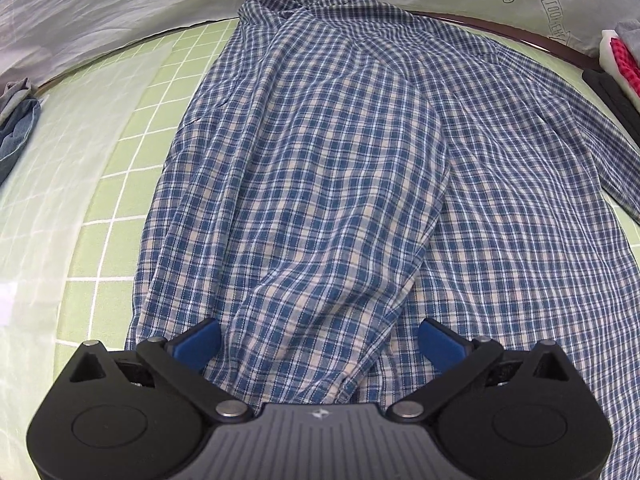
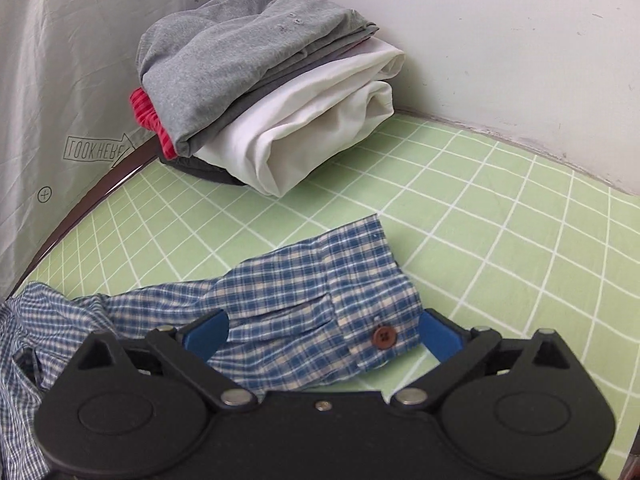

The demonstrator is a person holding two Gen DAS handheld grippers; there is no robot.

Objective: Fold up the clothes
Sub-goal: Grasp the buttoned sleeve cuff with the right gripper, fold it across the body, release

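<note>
Straddling the plaid shirt (image 1: 320, 184) and its cuff (image 2: 320, 300) — left gripper (image 1: 320, 344) and right gripper (image 2: 324, 332), fingers apart.

Shirt (image 1: 320, 168): blue-and-cream plaid, long-sleeved, spread on the green grid surface with its collar at the far edge. 1 side panel is folded inward over the body, forming a raised, wrinkled ridge along the middle; the fabric beside it lies flatter. Sleeve (image 2: 280, 300): same plaid, extended flat across the grid surface, apart from the folded pile. Cuff (image 2: 372, 312): at the sleeve's end, lying flat, slightly skewed, with 1 brown button (image 2: 385, 337) facing up near its edge and a placket slit running back from it.
</note>
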